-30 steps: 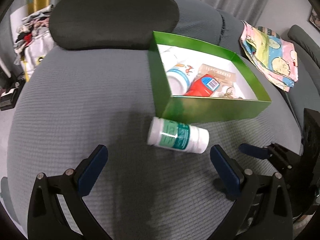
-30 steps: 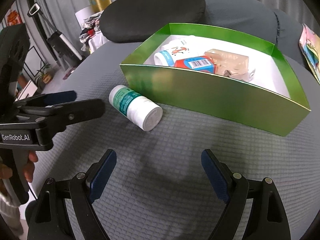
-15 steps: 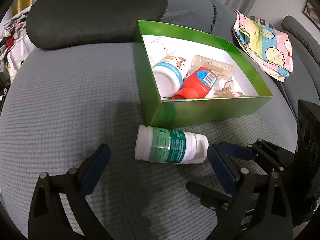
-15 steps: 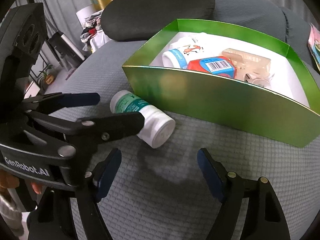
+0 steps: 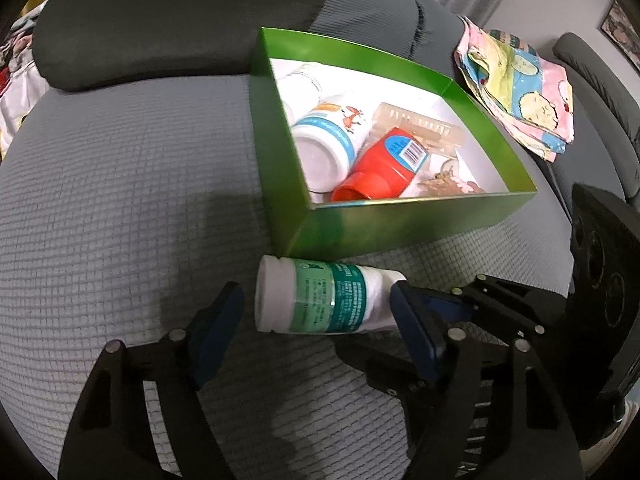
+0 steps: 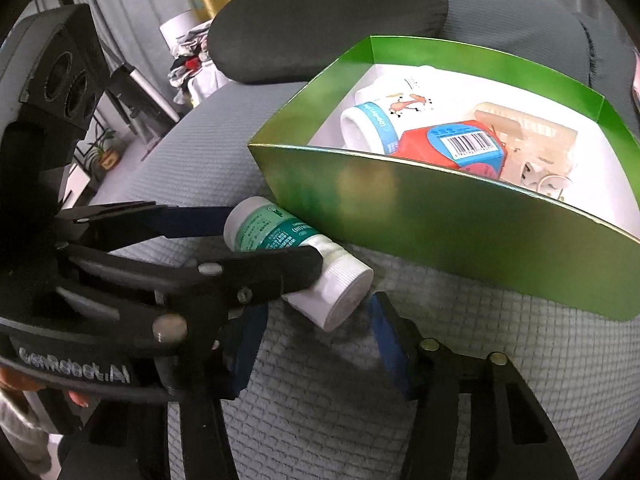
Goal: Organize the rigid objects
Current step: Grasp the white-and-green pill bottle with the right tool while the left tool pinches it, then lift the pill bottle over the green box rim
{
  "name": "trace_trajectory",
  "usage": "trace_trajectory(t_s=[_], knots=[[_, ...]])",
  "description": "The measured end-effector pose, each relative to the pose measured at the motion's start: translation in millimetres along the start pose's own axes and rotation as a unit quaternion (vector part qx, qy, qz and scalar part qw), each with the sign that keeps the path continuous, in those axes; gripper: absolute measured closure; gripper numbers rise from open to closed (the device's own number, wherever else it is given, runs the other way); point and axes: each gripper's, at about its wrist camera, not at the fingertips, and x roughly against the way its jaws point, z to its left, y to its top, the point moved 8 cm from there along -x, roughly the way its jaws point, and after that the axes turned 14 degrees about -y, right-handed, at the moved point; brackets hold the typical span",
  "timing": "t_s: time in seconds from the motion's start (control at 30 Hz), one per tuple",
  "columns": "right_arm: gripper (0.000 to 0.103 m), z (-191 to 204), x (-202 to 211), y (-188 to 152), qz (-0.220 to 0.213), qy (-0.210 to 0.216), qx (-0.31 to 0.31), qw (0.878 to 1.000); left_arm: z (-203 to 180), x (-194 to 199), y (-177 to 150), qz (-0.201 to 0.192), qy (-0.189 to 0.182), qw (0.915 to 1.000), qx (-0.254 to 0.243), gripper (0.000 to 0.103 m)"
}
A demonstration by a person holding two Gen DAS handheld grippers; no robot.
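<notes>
A white pill bottle with a green label [image 5: 324, 298] lies on its side on the grey cushion, against the green box [image 5: 400, 224]. My left gripper [image 5: 316, 332] is open, its blue pads on either side of the bottle, not clamped. In the right wrist view the bottle [image 6: 296, 260] lies between the left gripper's fingers [image 6: 200, 256]. My right gripper [image 6: 316, 352] is open and empty just in front of the bottle's cap. The box [image 6: 440, 216] holds a white bottle [image 5: 328, 148], a red bottle [image 5: 384, 168] and a clear case [image 5: 420, 126].
A dark cushion [image 5: 168, 12] lies behind the box. A patterned cloth [image 5: 520, 84] lies at the right. Clutter and a stand [image 6: 140, 92] sit off the left edge of the seat.
Both grippers moved forward toward the bottle. The left gripper's fingers now straddle it; the right gripper came close to its cap. The bottle has not visibly moved.
</notes>
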Motion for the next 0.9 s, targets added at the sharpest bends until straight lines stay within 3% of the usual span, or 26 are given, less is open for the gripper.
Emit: trace_trajectory(t_s=[0.53, 0.9], knots=[[0.055, -6, 13, -7, -0.008, 0.010, 0.002, 1.000, -19, -2, -4, 0.005, 0.021, 0.9990, -0.039, 0.029], [0.055, -23, 48, -22, -0.022, -0.007, 0.011, 1.000, -66, -2, -10, 0.002, 0.010, 0.9975, -0.070, 0.030]])
